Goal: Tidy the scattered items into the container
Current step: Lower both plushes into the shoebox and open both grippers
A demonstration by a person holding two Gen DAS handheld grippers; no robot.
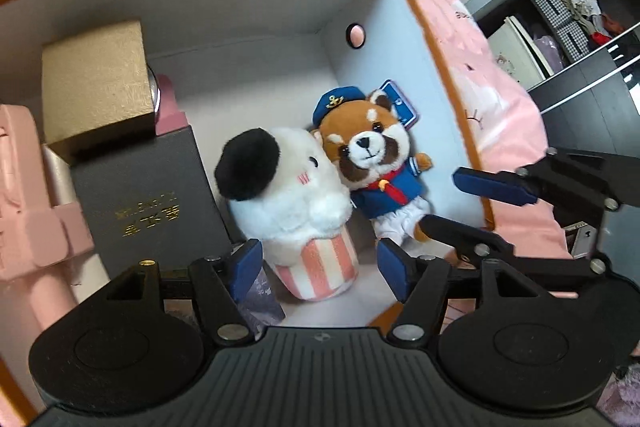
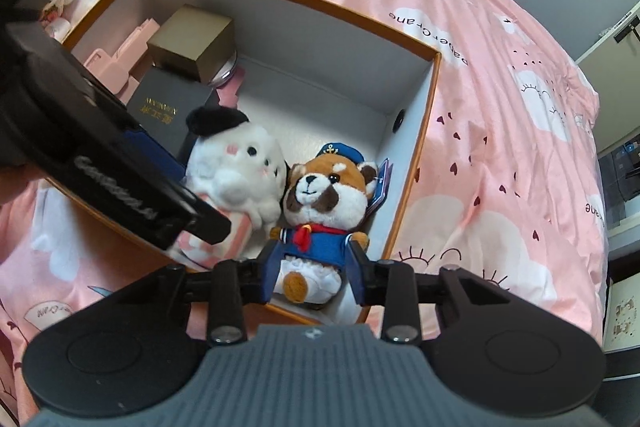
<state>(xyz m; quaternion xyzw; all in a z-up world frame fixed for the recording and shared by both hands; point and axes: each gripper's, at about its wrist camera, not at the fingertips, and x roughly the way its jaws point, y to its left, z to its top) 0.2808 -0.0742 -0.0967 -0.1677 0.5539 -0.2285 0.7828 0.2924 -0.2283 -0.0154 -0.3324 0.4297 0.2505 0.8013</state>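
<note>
Two plush toys lie in the orange-rimmed cardboard box (image 1: 432, 39).
Left wrist: left gripper (image 1: 320, 267) spread wide, empty, over fluffy white plush (image 1: 288, 195); sailor plush (image 1: 376, 163) at 3 o'clock.
Right wrist: right gripper (image 2: 310, 277) narrower, flanking the sailor plush's (image 2: 320, 195) legs; contact unclear.

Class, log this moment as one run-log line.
left gripper: open, above white plush | right gripper: open, over sailor plush | both plushes inside box
</note>
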